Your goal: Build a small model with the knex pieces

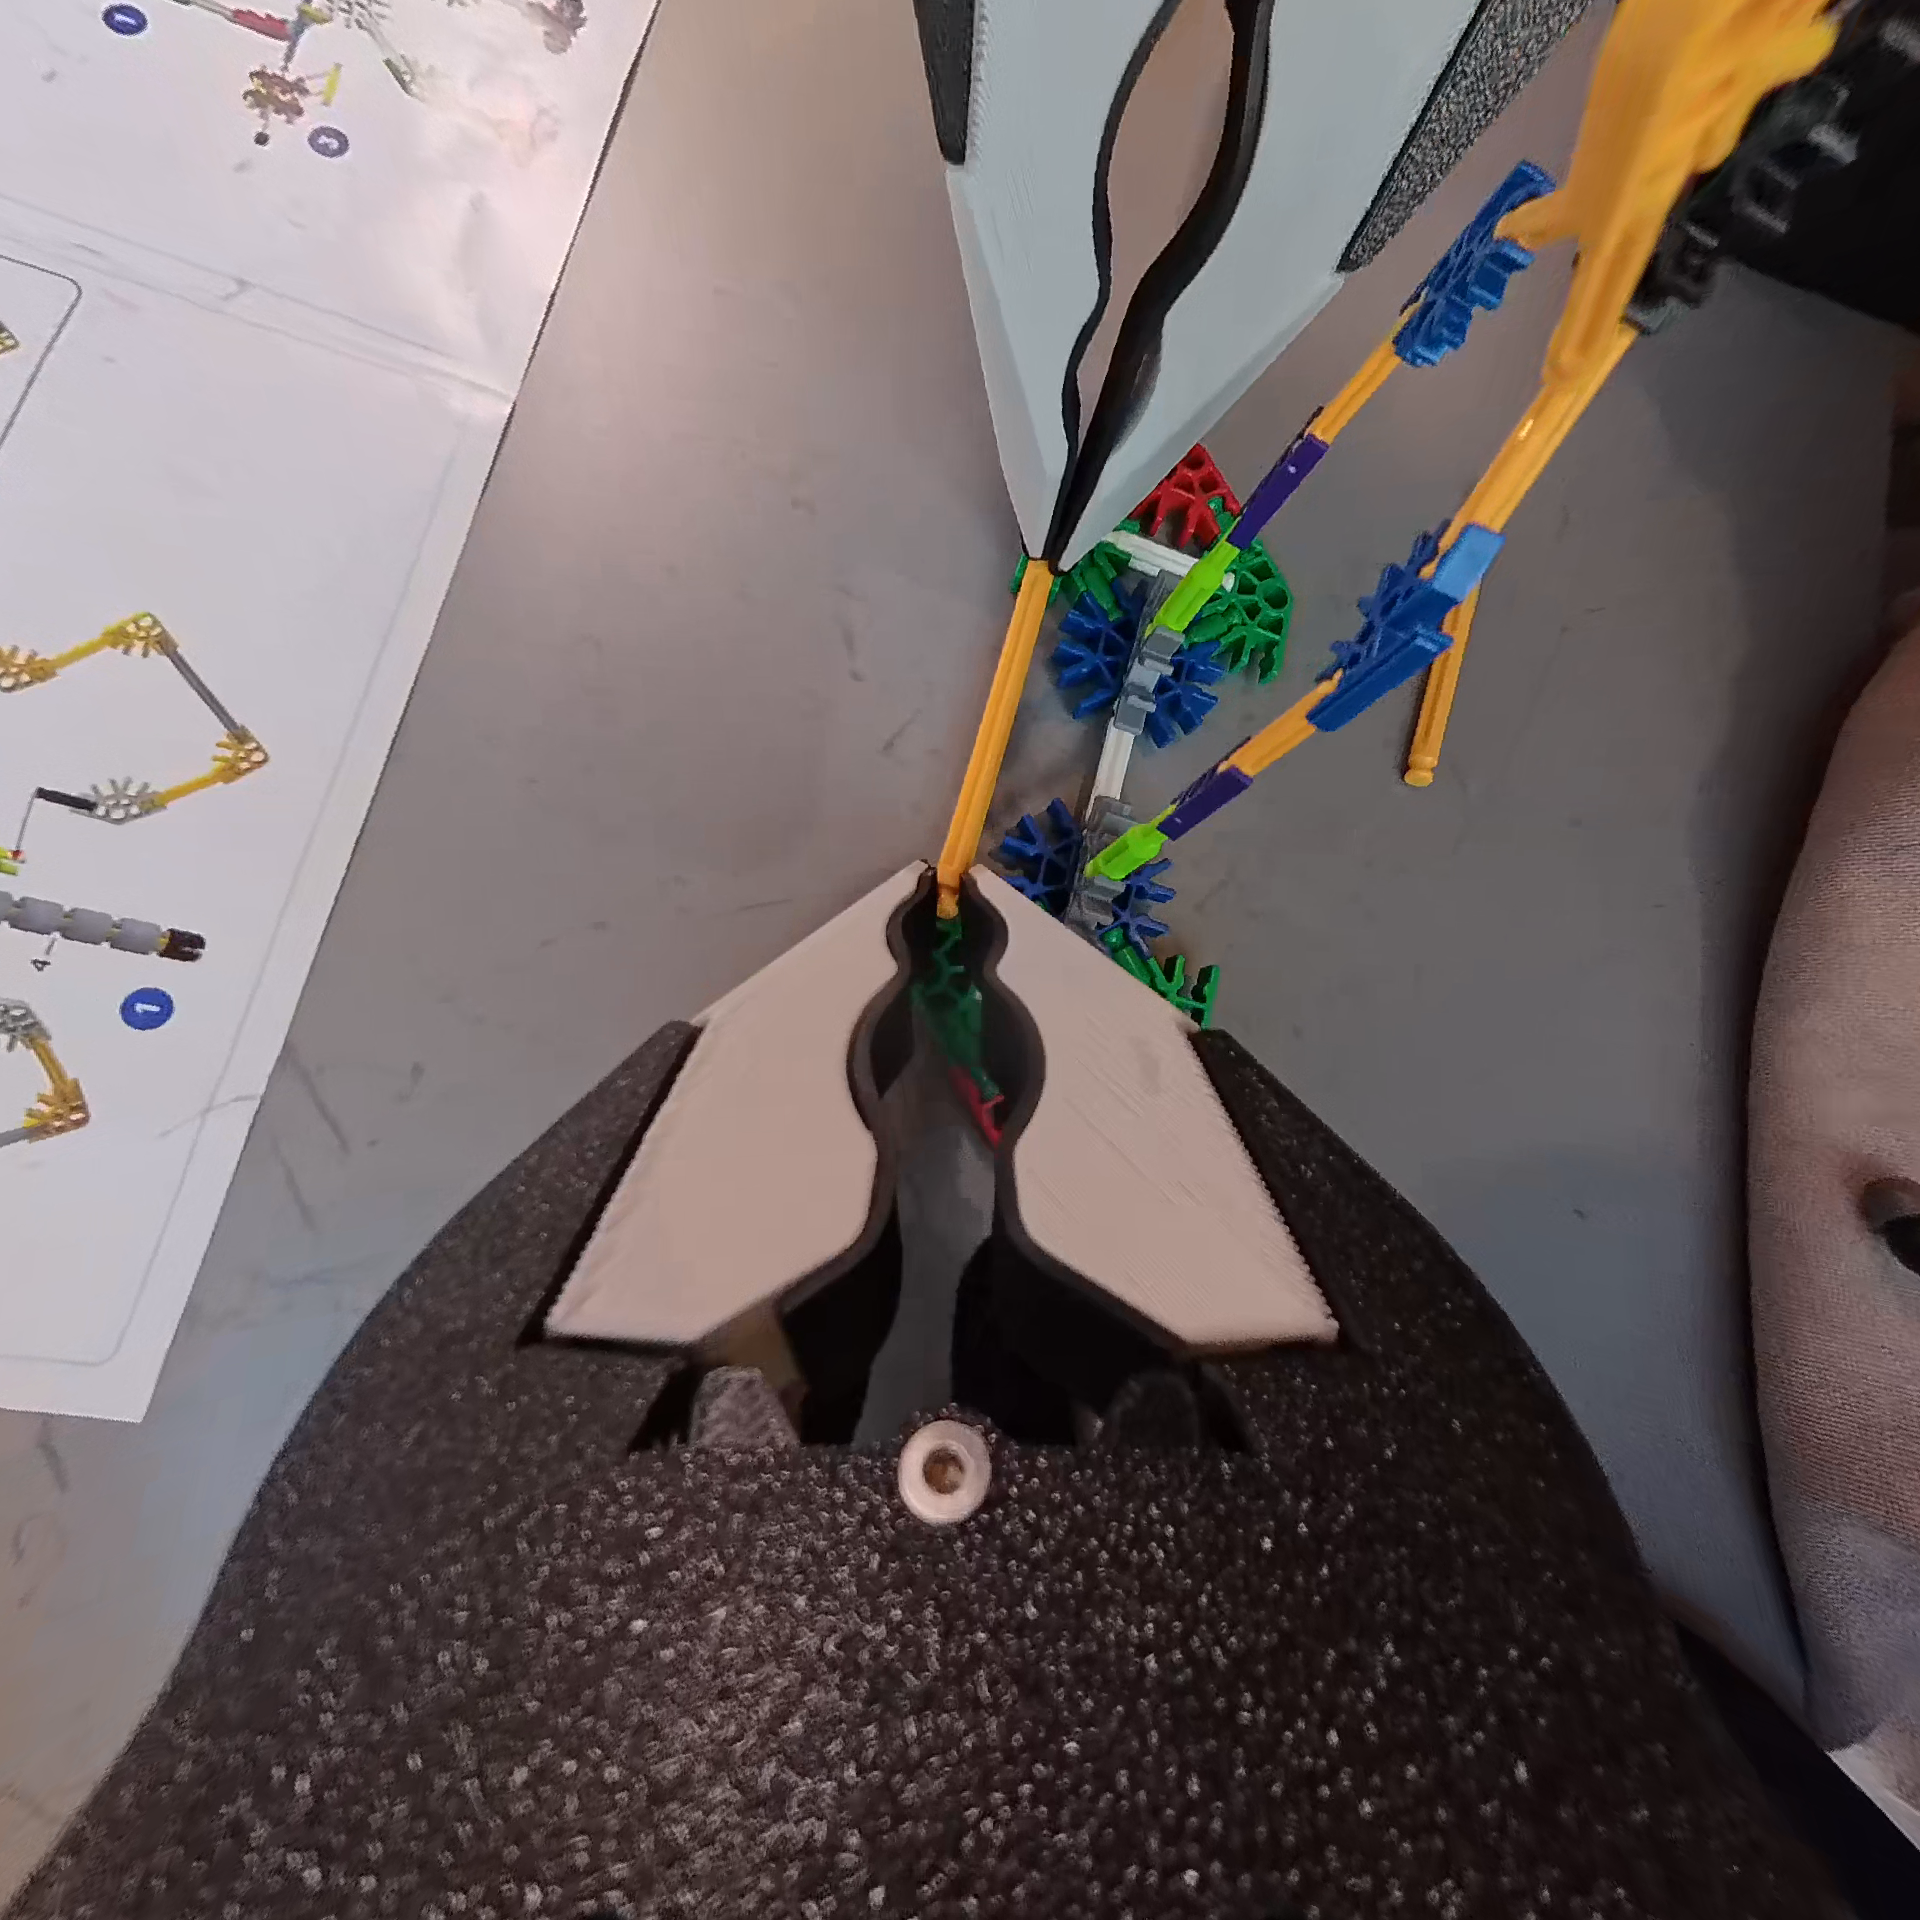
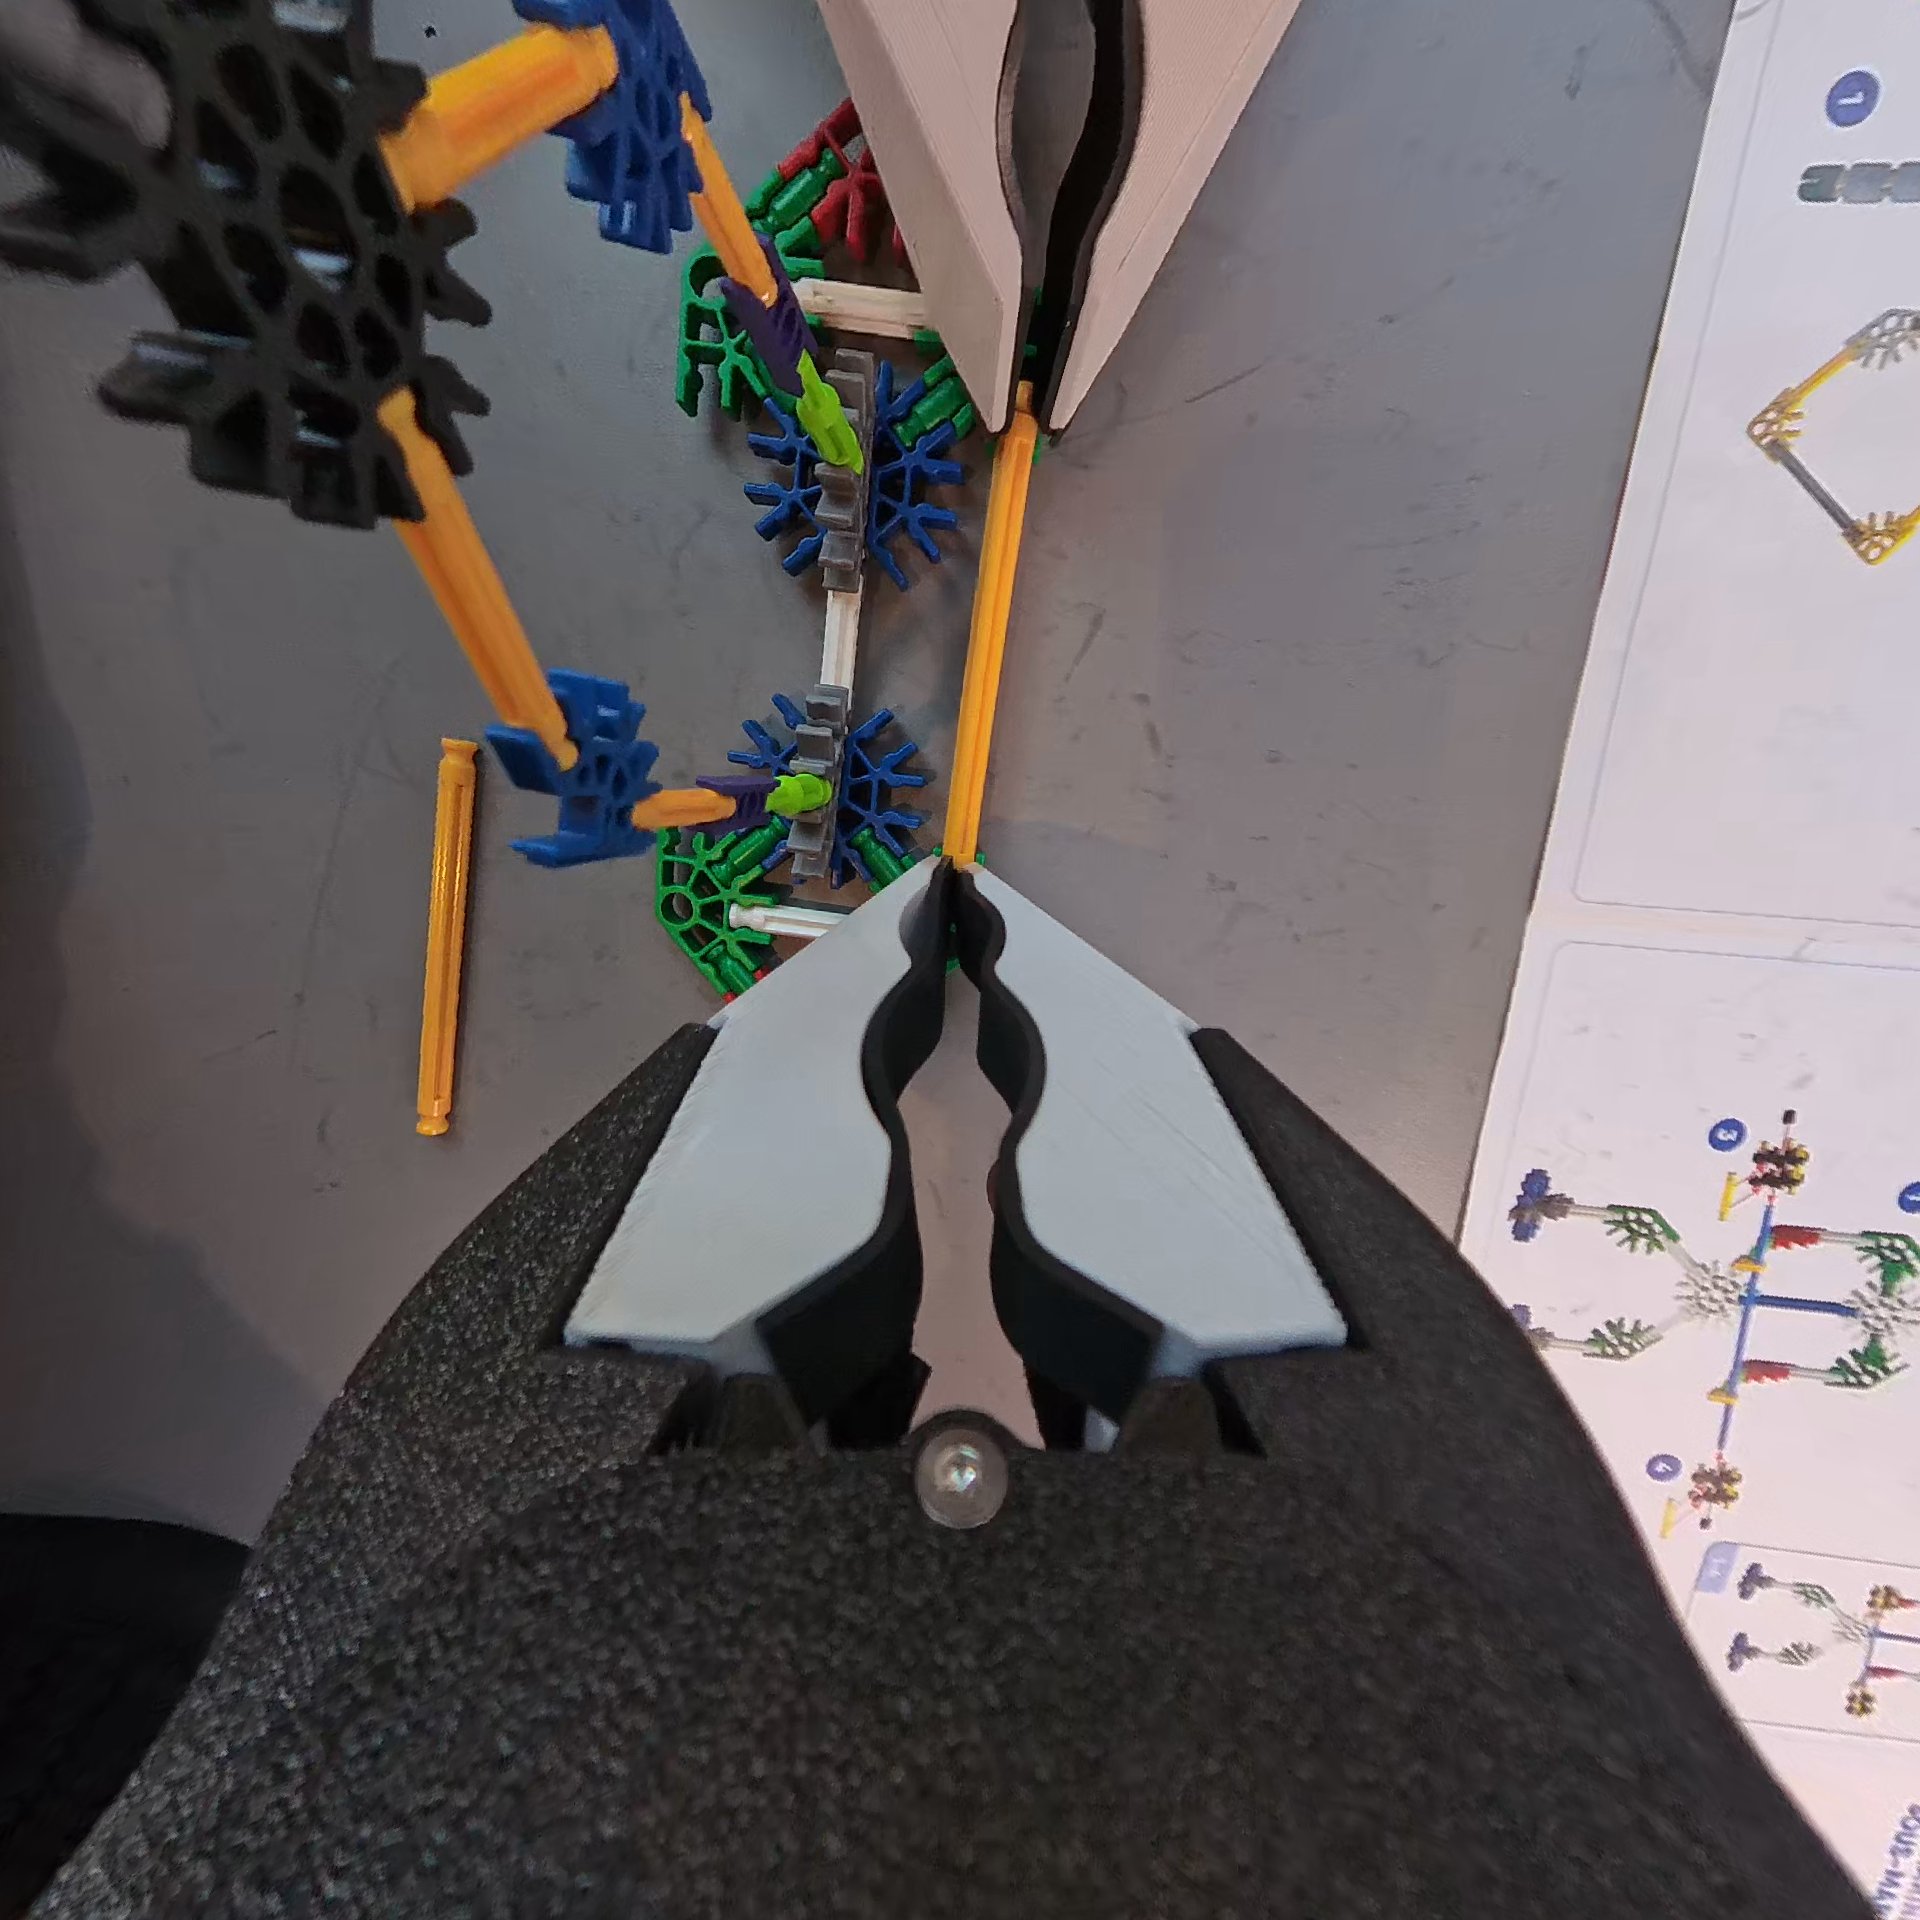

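Note:
A yellow rod (image 1: 987, 727) spans between my two grippers, which face each other just above the grey table. My left gripper (image 1: 945, 883) is shut on one end, with a green connector (image 1: 951, 997) and a red piece between its fingers. My right gripper (image 2: 951, 868) is shut on the other end of the rod (image 2: 992, 623). Each gripper shows at the top of the other's view: the right one (image 1: 1044, 556) and the left one (image 2: 1023, 416). Beside the rod lies a toy model of blue star connectors (image 2: 862, 499), grey gears, white rods and green connectors.
Long yellow rods with blue connectors (image 2: 603, 769) rise from the model to a black wheel (image 2: 281, 260). A loose yellow rod (image 2: 445, 935) lies on the table beside it. Printed instruction sheets (image 1: 208, 623) (image 2: 1766, 935) lie along one side. Grey cloth (image 1: 1839, 1143) fills the right edge. Spacing between my two grippers at the tips: around 8 cm.

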`<state>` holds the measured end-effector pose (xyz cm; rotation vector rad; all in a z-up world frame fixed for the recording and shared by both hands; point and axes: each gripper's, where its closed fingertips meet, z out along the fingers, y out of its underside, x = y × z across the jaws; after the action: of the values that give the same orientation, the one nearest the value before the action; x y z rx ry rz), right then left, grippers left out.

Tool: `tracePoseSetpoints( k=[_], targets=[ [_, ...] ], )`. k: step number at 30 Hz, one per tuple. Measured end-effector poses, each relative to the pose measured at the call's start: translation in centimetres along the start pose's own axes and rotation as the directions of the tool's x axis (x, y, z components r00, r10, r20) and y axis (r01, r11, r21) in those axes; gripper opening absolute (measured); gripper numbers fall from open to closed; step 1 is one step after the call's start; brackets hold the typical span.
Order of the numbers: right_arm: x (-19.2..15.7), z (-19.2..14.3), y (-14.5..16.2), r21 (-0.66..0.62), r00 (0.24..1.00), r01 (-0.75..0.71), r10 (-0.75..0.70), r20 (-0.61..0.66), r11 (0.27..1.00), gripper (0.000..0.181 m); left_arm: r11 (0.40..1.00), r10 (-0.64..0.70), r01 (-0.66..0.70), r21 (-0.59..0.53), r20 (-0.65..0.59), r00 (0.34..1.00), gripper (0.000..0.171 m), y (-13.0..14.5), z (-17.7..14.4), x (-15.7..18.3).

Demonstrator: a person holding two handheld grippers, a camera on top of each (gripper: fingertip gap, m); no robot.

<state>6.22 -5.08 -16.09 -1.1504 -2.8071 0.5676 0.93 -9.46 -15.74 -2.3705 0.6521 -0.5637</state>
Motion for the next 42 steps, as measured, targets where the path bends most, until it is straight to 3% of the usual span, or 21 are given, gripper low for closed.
tracePoseSetpoints(
  k=[4,27,38,42],
  targets=[
    [0.0,0.0,0.0,0.005,1.0,0.005,-0.005,-0.008,1.0,0.0,0.999,-0.028,0.028,0.042,-0.015,1.0,0.0,-0.5,-0.8,-0.4],
    [0.0,0.3,-0.1,-0.014,0.999,0.011,-0.012,-0.037,1.0,0.0,0.975,0.171,-0.155,-0.158,0.09,0.981,0.0,0.6,0.2,0.1],
    [-0.1,0.3,-0.1,0.046,0.993,-0.011,0.017,-0.117,0.999,0.0,0.979,0.183,-0.167,-0.114,0.147,0.972,0.0,0.5,0.2,0.1],
    [0.8,-2.6,0.0,0.189,0.976,-0.122,0.153,-0.157,0.974,0.002,0.992,0.126,-0.122,-0.035,0.174,0.977,0.006,-0.3,-0.3,-0.3]
  ],
)
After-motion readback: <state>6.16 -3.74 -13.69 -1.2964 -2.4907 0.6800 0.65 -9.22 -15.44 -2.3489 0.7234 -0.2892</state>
